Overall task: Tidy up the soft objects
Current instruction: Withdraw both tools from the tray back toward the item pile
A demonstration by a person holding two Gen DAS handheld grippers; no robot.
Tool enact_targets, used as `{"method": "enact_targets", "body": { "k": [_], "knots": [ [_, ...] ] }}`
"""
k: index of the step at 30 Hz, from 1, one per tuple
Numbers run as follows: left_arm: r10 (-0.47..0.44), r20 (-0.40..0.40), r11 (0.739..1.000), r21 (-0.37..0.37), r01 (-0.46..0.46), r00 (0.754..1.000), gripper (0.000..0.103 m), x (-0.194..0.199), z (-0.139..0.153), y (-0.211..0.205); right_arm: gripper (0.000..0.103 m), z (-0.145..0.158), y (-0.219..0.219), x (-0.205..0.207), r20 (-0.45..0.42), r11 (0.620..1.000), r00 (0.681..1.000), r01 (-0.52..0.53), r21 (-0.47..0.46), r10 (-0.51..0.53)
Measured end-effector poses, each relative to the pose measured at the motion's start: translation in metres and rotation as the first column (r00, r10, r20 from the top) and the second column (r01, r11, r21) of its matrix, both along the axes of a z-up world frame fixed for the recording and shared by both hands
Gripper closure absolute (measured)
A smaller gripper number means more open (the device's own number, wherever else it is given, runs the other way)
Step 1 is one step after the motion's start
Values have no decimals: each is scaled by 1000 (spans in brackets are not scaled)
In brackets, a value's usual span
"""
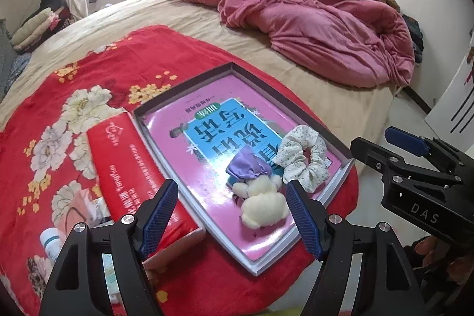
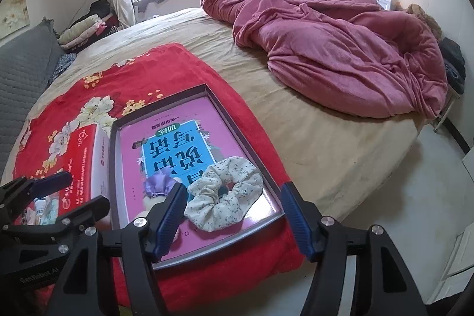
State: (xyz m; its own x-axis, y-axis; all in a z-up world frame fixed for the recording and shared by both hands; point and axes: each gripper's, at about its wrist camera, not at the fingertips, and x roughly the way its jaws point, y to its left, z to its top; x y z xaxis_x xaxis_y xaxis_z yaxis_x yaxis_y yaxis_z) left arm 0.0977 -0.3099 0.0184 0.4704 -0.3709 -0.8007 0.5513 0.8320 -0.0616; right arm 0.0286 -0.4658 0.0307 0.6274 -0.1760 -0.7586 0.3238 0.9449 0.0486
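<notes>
A shallow grey-rimmed tray [image 1: 183,87] lies on a red floral blanket [image 1: 89,70] and holds a pink book [image 1: 213,96]. On the book's near end lie a cream plush toy [image 1: 262,200] with a purple cloth [image 1: 247,166] on it, and a floral scrunchie [image 1: 302,159] just to its right. My left gripper [image 1: 231,185] hovers open above the plush toy, its pads either side and clear of it. My right gripper [image 2: 234,188] hovers open over the scrunchie [image 2: 219,205], not touching. In the right wrist view the purple cloth [image 2: 158,182] shows beside the left finger.
A red tissue box [image 1: 130,162] lies against the tray's left side, with a small bottle [image 1: 51,245] and packets nearby. A rumpled pink quilt [image 1: 311,19] fills the far right of the beige bed. The bed edge and floor [image 2: 385,197] are right of the tray.
</notes>
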Motion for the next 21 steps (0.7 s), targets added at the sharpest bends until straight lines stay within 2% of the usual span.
{"method": "enact_targets", "body": {
  "k": [14,21],
  "knots": [
    [71,79,996,-68,-65,994,26,-22,53,64,35,58,47,-27,88,997,995,-31,-75,38],
    [109,120,991,-88,-98,987,26,-31,80,104,31,89,78,-35,121,992,990,-58,-113,71]
  ]
}}
